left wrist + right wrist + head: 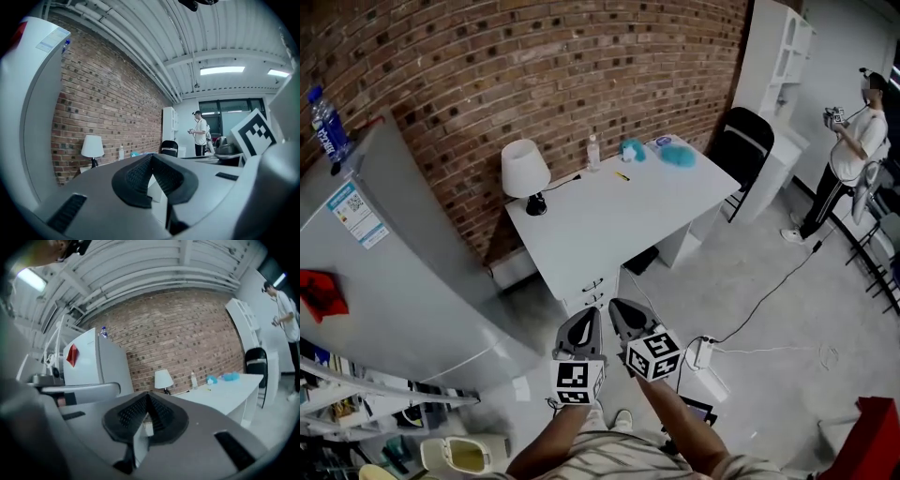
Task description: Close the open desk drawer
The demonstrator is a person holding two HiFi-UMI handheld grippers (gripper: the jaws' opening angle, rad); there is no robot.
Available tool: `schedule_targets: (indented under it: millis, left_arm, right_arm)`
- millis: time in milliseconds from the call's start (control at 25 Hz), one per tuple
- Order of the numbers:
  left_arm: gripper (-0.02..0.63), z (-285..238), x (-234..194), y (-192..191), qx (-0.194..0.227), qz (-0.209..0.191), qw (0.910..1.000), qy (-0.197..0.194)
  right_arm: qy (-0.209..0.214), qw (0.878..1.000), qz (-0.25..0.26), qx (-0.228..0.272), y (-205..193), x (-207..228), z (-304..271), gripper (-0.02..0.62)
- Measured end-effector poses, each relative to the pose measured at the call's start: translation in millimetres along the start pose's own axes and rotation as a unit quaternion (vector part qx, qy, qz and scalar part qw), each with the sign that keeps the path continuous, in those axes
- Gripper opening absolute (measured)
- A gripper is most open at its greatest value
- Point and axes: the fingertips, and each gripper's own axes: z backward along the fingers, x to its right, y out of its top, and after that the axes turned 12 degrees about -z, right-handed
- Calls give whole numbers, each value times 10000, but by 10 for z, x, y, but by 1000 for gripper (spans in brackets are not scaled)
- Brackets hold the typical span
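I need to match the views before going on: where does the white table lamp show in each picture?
Head view: the lamp stands at the desk's left corner by the wall, upper centre-left of the picture.
Left gripper view: the lamp is at lower left, small.
Right gripper view: the lamp is near the centre, a little below the middle.
Shared landmark: the brick wall right behind it.

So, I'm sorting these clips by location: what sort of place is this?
Probably an office or studio workroom: a white desk with a lamp against a brick wall, a black chair, and a fridge nearby.
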Motion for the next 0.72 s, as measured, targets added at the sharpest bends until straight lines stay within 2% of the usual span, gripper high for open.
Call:
schedule_targets:
  millis: [200, 560, 720]
  left_arm:
    - [6, 45, 181, 320, 312, -48, 9994, -123]
    - [6, 115, 145, 548, 568, -203, 9982, -3]
    - [6, 111, 191, 570, 582, -291, 9979, 22]
  right_arm:
    - [-282, 9956, 834, 325, 313, -189, 227, 11]
    - [-488, 9854, 1348, 923, 683, -376, 429, 11]
    - [-520, 9846, 1384, 938, 671, -380, 455, 11]
